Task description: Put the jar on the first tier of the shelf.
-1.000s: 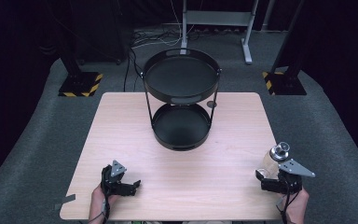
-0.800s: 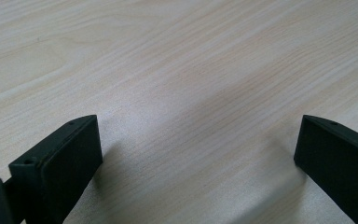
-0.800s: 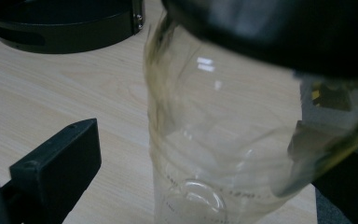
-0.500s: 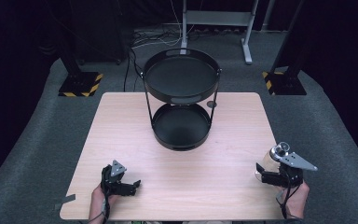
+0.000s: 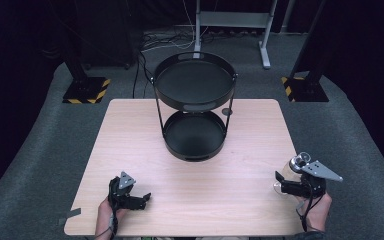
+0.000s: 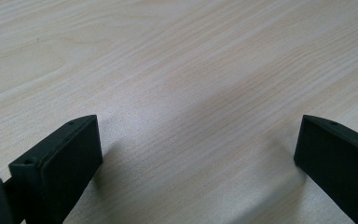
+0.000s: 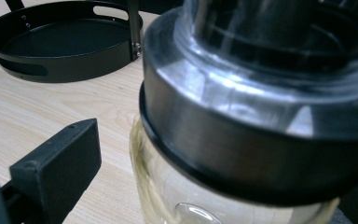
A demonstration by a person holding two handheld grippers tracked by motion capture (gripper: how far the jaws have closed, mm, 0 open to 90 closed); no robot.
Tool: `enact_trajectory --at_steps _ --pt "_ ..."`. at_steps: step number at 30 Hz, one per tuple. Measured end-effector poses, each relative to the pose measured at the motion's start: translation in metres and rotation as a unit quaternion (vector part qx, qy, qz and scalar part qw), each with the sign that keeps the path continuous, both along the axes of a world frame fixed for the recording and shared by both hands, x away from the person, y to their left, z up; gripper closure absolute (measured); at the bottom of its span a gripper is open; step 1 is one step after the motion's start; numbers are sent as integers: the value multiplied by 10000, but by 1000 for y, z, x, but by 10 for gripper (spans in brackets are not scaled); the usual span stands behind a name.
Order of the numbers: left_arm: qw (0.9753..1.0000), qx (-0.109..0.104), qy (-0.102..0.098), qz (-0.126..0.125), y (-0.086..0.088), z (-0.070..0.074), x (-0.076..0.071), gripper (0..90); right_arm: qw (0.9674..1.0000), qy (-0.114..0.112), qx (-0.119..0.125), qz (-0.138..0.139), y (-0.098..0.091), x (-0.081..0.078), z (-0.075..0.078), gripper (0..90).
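A clear glass jar (image 5: 292, 170) with a metal-banded lid stands near the right edge of the wooden table (image 5: 130, 130). My right gripper (image 5: 280, 182) is open around it. In the right gripper view the jar (image 7: 261, 116) looms close, a gap separates it from the left jaw, and the other jaw is hidden behind it. My left gripper (image 5: 142, 199) rests low at the front left, open, with bare wood between its jaws in the left gripper view (image 6: 198, 140).
A black two-tier round tray stand sits at the middle back of the table, its upper tray (image 5: 195, 59) above the lower tray (image 5: 195, 155) (image 7: 60, 65), both empty. Floor stands with striped bases (image 5: 85, 92) flank the table behind.
The right gripper has shifted slightly around the jar. The left gripper has stayed where it was.
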State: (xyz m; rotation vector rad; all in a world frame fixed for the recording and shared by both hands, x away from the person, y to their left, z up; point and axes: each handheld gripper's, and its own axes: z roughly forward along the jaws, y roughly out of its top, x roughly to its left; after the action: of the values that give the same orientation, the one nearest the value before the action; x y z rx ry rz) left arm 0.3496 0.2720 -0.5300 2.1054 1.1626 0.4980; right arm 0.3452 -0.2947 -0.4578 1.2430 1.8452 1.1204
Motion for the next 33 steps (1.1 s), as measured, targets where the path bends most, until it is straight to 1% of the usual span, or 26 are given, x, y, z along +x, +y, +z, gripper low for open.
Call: enact_trajectory --at_steps 2,4,8,10,23,26,29,33 --pt "10000 0 -3 -1 0 0 0 4 10000 -26 48 25 -1 -1 0 120" --pt "10000 1 -2 -1 0 0 0 4 9999 -76 105 52 -2 -2 0 173" --pt "10000 -2 -1 0 0 0 0 4 9996 -136 248 -61 -4 -4 0 262" --pt "10000 -1 -4 -1 0 0 0 4 9993 -150 329 -63 -6 -5 0 294" --pt "10000 7 8 -8 0 0 0 4 9990 -224 327 -191 -3 -7 0 306" --pt "10000 5 14 -9 0 0 0 4 9992 -249 226 -206 -1 -7 1 306" --pt "10000 3 19 -12 0 0 0 4 9990 -286 288 -185 0 -7 2 306" --pt "10000 2 21 -11 0 0 0 4 9990 -300 280 -162 1 -7 7 306"
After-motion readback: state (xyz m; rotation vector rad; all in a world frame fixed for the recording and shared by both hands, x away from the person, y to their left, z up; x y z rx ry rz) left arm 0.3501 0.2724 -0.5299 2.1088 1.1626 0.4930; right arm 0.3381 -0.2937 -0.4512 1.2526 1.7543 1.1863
